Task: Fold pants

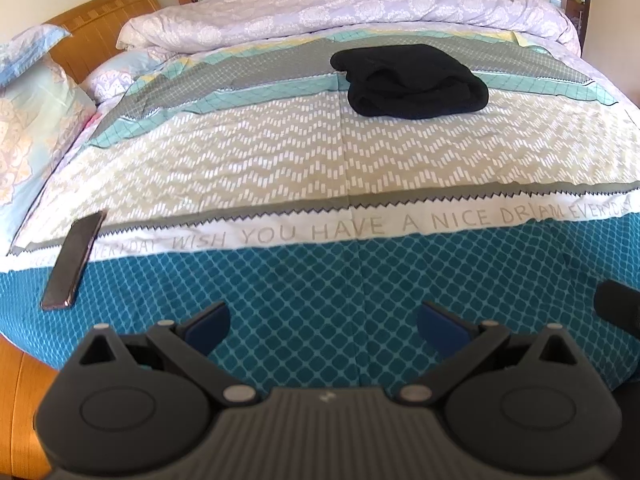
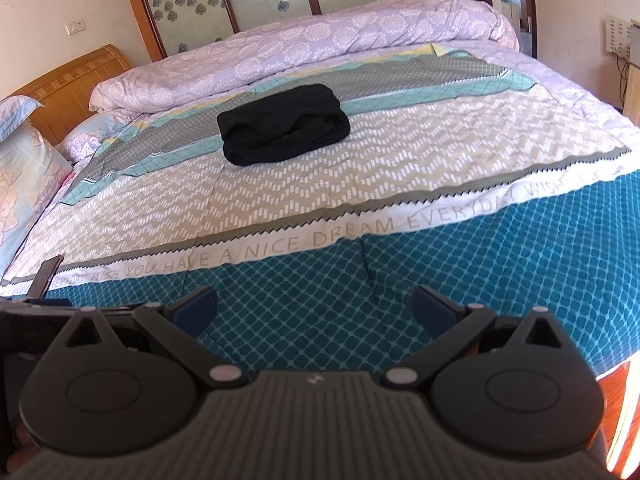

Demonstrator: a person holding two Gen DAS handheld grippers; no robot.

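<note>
The bed [image 1: 280, 168] spreads before me, lilac duvet [image 1: 340, 8] rolled along its far side. My black pants [image 1: 412, 80] lie folded mid-bed, nothing between us. A phone [image 1: 74, 256] (probably) sits left, clearer from my left view. My left gripper [image 1: 323, 322] and right gripper [image 2: 314, 306] gape, empty.

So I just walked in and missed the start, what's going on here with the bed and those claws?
A person holds a claw in each hand over the near edge of the bed. Both the left claw and the right claw are open and hold nothing. The black pants lie apart from them, farther up the bedspread, already in a compact folded bundle. A phone lies at the bed's left edge, and a rolled duvet lies along the far side.
</note>
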